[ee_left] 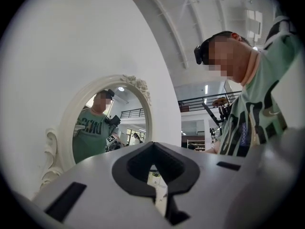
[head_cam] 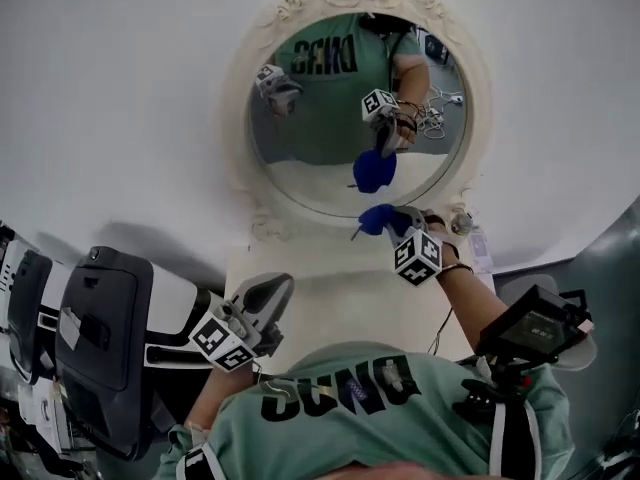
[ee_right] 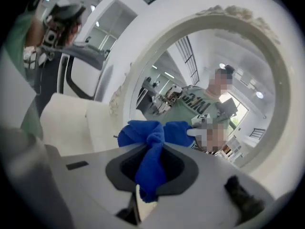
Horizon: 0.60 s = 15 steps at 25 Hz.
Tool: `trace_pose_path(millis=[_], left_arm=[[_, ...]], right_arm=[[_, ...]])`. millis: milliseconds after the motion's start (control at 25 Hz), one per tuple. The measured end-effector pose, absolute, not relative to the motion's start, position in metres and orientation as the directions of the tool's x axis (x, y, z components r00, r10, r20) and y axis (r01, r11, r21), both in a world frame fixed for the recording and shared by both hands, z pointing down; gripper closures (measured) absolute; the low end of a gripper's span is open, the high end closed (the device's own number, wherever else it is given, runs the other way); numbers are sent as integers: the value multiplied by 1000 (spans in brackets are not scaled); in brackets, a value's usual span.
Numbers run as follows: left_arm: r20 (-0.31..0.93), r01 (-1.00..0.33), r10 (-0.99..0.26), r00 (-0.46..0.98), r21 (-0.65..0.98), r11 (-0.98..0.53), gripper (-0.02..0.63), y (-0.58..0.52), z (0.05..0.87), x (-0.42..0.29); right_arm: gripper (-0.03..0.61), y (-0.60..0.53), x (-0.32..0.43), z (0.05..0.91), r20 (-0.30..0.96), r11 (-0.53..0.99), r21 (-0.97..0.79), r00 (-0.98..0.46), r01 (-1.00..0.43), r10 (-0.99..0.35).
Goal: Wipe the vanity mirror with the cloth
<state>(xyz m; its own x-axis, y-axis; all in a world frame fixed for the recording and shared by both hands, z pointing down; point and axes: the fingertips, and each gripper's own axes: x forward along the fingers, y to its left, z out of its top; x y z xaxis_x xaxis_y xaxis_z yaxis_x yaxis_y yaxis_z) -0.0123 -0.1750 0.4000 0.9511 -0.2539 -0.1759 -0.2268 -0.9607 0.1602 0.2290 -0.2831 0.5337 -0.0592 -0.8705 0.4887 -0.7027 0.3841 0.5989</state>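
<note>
Now the right gripper [head_cam: 398, 226] — jaws clamped on the blue cloth [head_cam: 374, 218] — sits at the near rim of the vanity mirror [head_cam: 330, 118]; left gripper [head_cam: 265, 298] jaws together, empty.

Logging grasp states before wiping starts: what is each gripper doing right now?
Left gripper: closed, empty.
Right gripper: closed on the blue cloth.

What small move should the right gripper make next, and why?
Probably ease the right gripper up and forward so the crumpled blue cloth presses on the glass of the oval cream-framed vanity mirror. Its jaws clamp the cloth, which sits by the lower rim.
</note>
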Motion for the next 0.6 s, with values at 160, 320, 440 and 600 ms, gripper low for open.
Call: trace_pose_path(millis=[160, 320, 440, 600], left_arm=[[-208, -230, -246, 947, 99, -968, 604, -178, 380, -4], [-217, -223, -233, 948, 67, -972, 604, -176, 368, 11], [-212, -211, -219, 953, 61, -976, 604, -172, 371, 22], [-181, -214, -224, 958, 77, -974, 604, -165, 387, 27]], right_arm=[[529, -231, 235, 475, 383, 338, 477, -155, -811, -911], [529, -177, 236, 448, 312, 336, 357, -228, -871, -922], [529, -152, 238, 449, 272, 331, 221, -268, -917, -924], [529, -132, 228, 467, 238, 347, 14, -334, -938, -912]])
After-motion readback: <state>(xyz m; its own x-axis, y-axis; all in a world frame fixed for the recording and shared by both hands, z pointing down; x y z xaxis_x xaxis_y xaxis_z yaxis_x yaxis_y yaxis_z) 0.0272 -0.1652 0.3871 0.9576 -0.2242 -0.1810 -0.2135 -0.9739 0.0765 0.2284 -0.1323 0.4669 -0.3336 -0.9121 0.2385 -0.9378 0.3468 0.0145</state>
